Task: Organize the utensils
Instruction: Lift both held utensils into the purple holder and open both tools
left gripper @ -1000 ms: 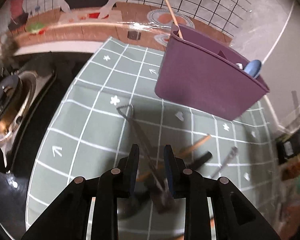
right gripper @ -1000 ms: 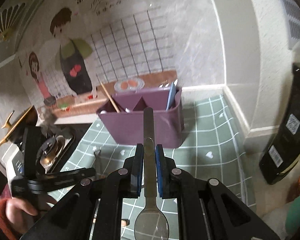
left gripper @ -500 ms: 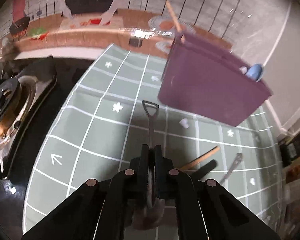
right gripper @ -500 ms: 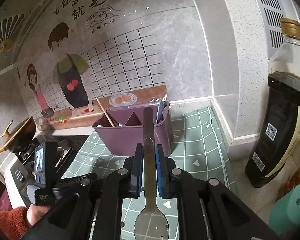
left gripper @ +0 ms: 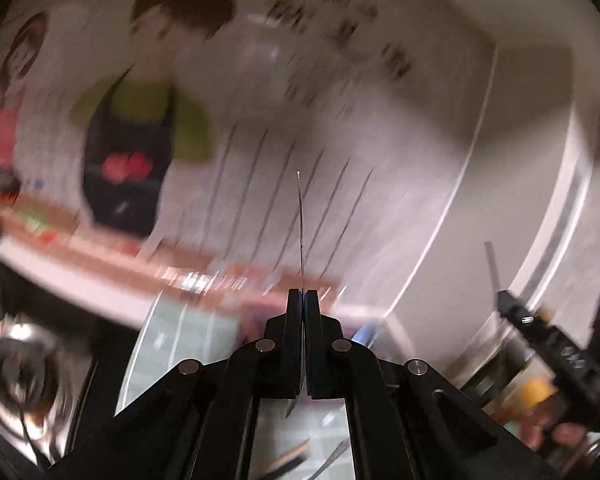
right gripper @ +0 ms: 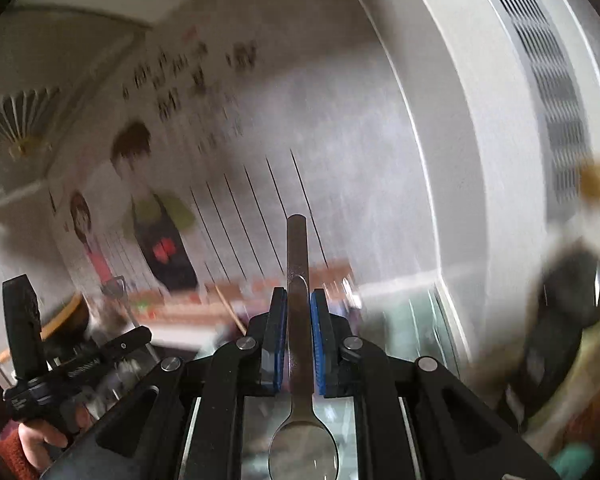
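Note:
My left gripper [left gripper: 302, 294] is shut on a thin metal utensil [left gripper: 300, 220], which shows edge-on as a fine line rising from the fingertips. The right wrist view shows that gripper [right gripper: 136, 334] at the left, with the utensil's loop end [right gripper: 116, 283] beyond it. My right gripper [right gripper: 299, 296] is shut on a metal spoon [right gripper: 298, 264], handle forward and bowl [right gripper: 304, 454] toward the camera. The purple organizer [left gripper: 256, 314] is a blur low behind the left fingertips, with a blue spoon [left gripper: 364, 332] in it. Both views are smeared by motion.
The green grid mat [left gripper: 180, 340] lies below, with several loose utensils [left gripper: 296, 456] on it. A stove burner [left gripper: 16, 364] sits at the left. A dark bottle [right gripper: 556, 320] stands at the right by the white wall. A hand [right gripper: 40, 436] grips the left tool.
My left gripper shut on the thin utensil and lifted it off the mat. Both grippers rose and tipped up, so the views now show the wall. The spoon stayed held.

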Action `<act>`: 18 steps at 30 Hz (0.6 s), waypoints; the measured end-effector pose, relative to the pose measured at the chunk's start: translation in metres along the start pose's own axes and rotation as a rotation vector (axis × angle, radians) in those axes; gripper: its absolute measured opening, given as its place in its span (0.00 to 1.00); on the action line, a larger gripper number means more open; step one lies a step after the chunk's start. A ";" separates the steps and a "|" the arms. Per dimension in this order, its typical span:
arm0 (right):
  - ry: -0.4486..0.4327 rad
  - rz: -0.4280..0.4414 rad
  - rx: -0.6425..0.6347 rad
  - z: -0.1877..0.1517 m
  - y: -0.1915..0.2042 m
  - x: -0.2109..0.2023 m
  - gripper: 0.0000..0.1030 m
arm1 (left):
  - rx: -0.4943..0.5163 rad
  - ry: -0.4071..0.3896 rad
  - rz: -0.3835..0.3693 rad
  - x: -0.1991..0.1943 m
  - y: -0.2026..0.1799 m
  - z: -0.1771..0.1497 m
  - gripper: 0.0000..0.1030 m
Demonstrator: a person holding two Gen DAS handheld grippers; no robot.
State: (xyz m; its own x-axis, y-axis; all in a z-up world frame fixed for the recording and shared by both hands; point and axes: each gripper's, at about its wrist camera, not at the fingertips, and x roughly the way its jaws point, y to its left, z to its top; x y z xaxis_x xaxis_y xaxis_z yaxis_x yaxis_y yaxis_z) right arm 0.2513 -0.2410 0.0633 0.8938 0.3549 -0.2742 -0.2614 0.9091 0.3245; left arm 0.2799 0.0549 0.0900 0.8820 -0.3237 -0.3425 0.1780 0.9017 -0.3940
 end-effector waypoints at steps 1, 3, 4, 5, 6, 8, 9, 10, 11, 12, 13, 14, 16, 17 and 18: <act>-0.019 0.013 0.004 0.012 0.002 0.002 0.11 | -0.002 -0.002 -0.028 0.002 -0.002 0.011 0.01; -0.043 0.033 0.005 0.030 0.007 0.008 0.11 | -0.004 0.000 -0.067 0.009 -0.005 0.029 0.01; -0.058 0.042 0.002 0.039 0.009 0.013 0.11 | 0.002 0.002 -0.077 0.015 -0.006 0.036 0.01; -0.067 0.053 -0.004 0.047 0.010 0.019 0.11 | 0.012 -0.003 -0.077 0.020 -0.008 0.040 0.01; -0.072 0.055 -0.008 0.051 0.011 0.023 0.11 | 0.020 -0.008 -0.075 0.025 -0.010 0.042 0.01; -0.078 0.056 -0.014 0.055 0.010 0.037 0.11 | 0.033 -0.005 -0.071 0.042 -0.011 0.042 0.01; -0.074 0.063 -0.013 0.055 0.009 0.045 0.11 | 0.033 0.003 -0.070 0.049 -0.010 0.039 0.01; -0.065 0.066 -0.013 0.051 0.008 0.057 0.11 | 0.029 0.016 -0.071 0.061 -0.007 0.035 0.01; -0.058 0.067 -0.014 0.049 0.009 0.064 0.11 | 0.025 0.026 -0.070 0.067 -0.006 0.031 0.01; -0.048 0.068 -0.014 0.044 0.008 0.074 0.11 | 0.019 0.042 -0.065 0.079 -0.003 0.025 0.01; -0.034 0.068 -0.008 0.036 0.007 0.086 0.11 | 0.014 0.056 -0.067 0.087 0.000 0.020 0.01; -0.028 0.069 -0.002 0.032 0.006 0.094 0.11 | 0.005 0.073 -0.066 0.096 0.004 0.014 0.01; -0.024 0.075 0.020 0.019 0.000 0.110 0.11 | -0.008 0.097 -0.069 0.112 0.013 0.003 0.01; -0.023 0.069 0.024 0.013 -0.002 0.117 0.11 | -0.014 0.103 -0.073 0.118 0.017 -0.002 0.01; -0.022 0.057 0.025 0.005 -0.005 0.126 0.11 | -0.019 0.108 -0.073 0.123 0.020 -0.006 0.01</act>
State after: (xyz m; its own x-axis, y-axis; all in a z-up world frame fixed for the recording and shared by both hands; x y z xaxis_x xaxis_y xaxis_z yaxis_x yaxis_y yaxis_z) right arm 0.3667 -0.2021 0.0313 0.8858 0.4005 -0.2346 -0.3030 0.8818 0.3614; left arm 0.3898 0.0315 0.0346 0.8146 -0.4186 -0.4015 0.2311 0.8692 -0.4372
